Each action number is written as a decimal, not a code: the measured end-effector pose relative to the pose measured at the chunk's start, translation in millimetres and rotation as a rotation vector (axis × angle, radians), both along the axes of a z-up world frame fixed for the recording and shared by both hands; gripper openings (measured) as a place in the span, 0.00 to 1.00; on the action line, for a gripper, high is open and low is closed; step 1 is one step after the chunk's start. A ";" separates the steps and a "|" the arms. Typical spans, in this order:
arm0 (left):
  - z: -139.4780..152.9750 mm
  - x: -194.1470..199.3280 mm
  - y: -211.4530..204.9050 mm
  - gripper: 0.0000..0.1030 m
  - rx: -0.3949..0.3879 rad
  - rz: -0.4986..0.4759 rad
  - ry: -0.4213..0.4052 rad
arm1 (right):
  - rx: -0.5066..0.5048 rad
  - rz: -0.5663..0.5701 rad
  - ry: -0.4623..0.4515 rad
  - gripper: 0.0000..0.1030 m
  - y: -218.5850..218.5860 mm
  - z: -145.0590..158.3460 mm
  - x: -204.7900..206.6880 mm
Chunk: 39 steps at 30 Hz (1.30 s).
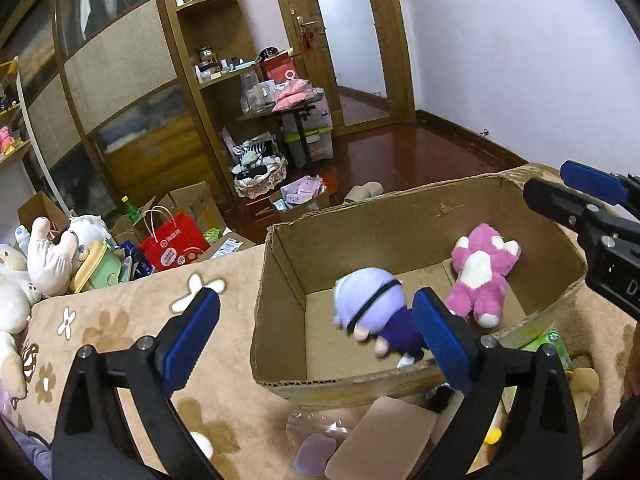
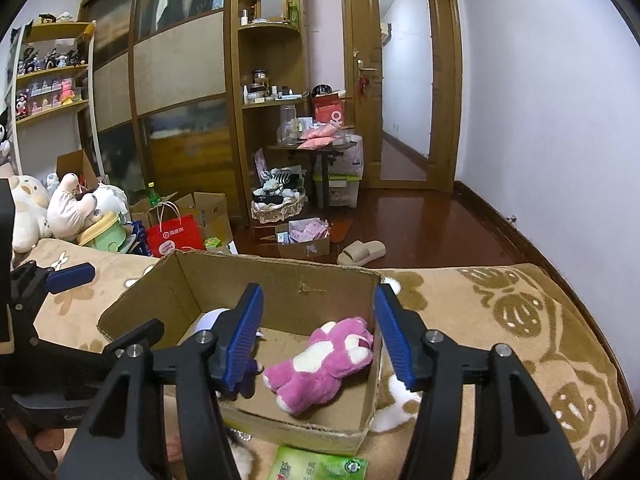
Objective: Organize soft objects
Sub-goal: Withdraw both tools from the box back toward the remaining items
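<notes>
Cardboard box point(image 1: 400, 216) | purple doll point(image 1: 372, 308) and pink bear point(image 2: 324, 364) dropped inside | left gripper point(image 1: 316, 340), right gripper point(image 2: 320, 336) spread, nothing held | withdrawal advised straight up, clear of box walls.

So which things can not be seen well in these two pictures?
- Purple-haired doll: right wrist view, mostly hidden behind the right gripper's left finger.
- Green packet: right wrist view, cut by the bottom edge; print too small.
- Shelf figures: too small to identify.
</notes>
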<state>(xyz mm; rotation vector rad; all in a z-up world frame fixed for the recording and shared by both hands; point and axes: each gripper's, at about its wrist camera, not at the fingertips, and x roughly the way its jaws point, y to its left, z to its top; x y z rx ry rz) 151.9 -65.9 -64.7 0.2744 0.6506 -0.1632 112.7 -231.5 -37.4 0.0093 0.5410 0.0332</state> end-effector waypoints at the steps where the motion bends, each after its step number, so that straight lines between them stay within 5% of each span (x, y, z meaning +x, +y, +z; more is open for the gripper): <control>1: 1.0 -0.5 1.7 0.93 -0.003 0.002 -0.001 | 0.004 -0.003 -0.001 0.68 -0.4 0.6 -2.2; 9: 6.8 -13.4 12.3 0.96 -0.031 0.022 0.023 | 0.028 -0.022 -0.016 0.86 -5.4 10.8 -22.0; 25: 22.1 -72.8 28.9 0.97 -0.046 0.031 0.084 | 0.051 -0.029 0.023 0.87 -10.1 23.7 -65.1; 30: 23.8 -85.1 35.2 0.97 -0.060 0.042 0.115 | 0.036 -0.041 0.025 0.98 -8.4 26.5 -80.7; 39: 23.2 -101.4 37.4 0.97 -0.051 0.043 0.167 | 0.057 -0.042 0.059 0.99 -9.6 21.4 -104.4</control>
